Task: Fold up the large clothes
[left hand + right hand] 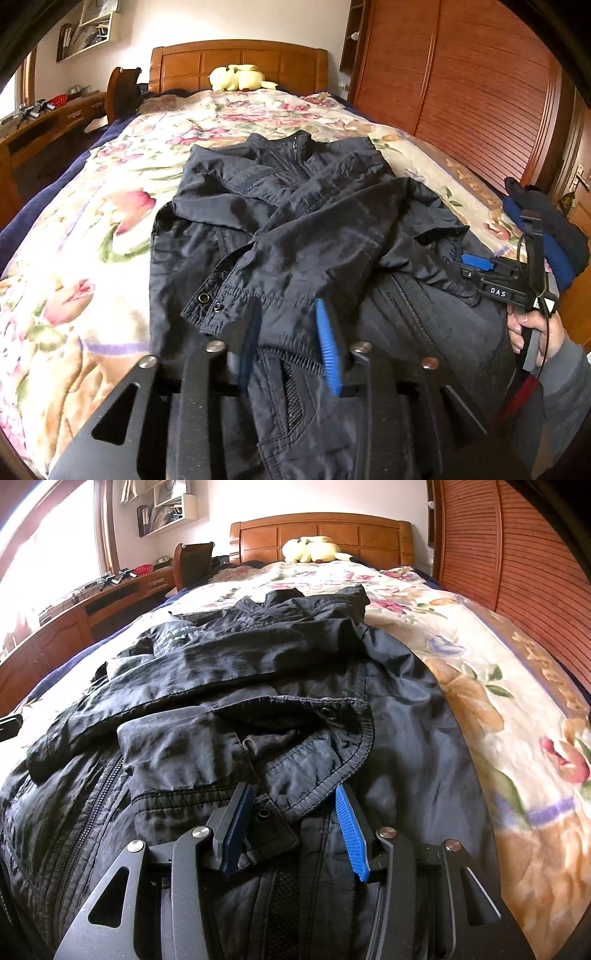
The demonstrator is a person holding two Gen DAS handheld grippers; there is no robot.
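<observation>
A dark navy jacket (295, 221) lies front up on the floral bed cover, collar toward the headboard, both sleeves folded across its chest. My left gripper (288, 325) is open, its blue pads either side of the elastic cuff (229, 299) of one sleeve near the jacket's hem. My right gripper (293, 805) is open too, its pads straddling the other sleeve's cuff (332, 768) over the jacket (258, 672). The right gripper also shows in the left wrist view (476, 264), at the jacket's right edge, held in a hand.
The floral bed cover (92, 206) spreads to the left and far side. A yellow plush toy (240, 77) sits at the wooden headboard. A wardrobe (461, 81) stands on the right, a desk (74, 620) on the left. Blue and dark folded clothes (546, 225) lie at the right.
</observation>
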